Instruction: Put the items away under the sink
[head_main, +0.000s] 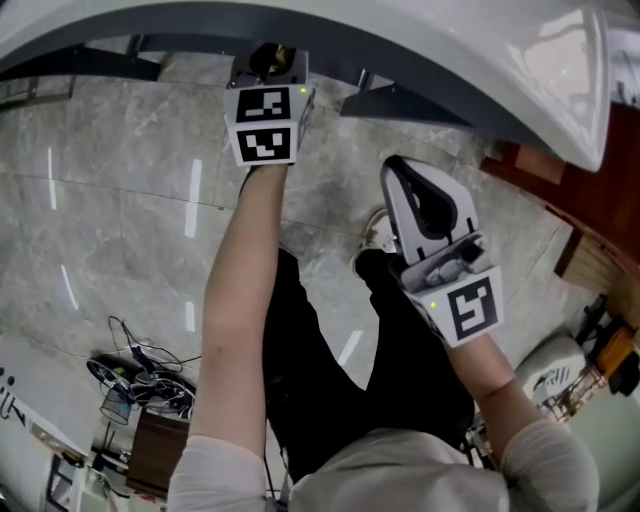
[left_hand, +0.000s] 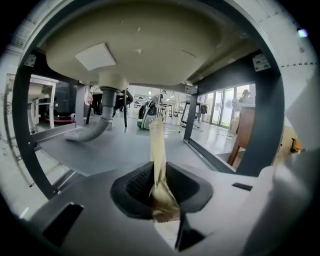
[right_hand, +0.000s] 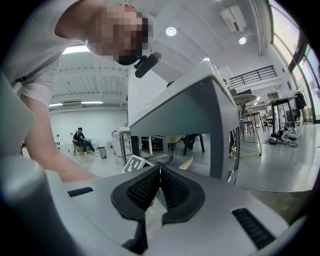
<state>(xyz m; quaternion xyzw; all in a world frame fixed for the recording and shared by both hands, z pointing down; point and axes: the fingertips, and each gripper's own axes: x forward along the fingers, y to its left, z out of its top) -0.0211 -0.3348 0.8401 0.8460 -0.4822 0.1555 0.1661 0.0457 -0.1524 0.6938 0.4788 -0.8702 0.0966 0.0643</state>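
Right gripper (right_hand: 160, 172), jaws closed on nothing, hangs beside the sink (head_main: 540, 70); left gripper (left_hand: 161, 187), under the sink, pinches a thin packet (left_hand: 157, 145) by its edge, so it may slip.

Sleeves (head_main: 215, 475): short, white
Trousers (head_main: 330, 380): black
Shoe (head_main: 378, 232): white
Left gripper (head_main: 268, 58): black-and-white marker cube, green light
Right gripper (head_main: 405, 180): grey shell, black ribbed pads

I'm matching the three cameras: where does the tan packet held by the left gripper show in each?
Head view: tan packet, top centre, barely showing past the marker cube.
Left gripper view: centre, upright, pinched between the jaws.
Right gripper view: probably the tan strip below centre, under the sink.
Shared landmark: the sink.
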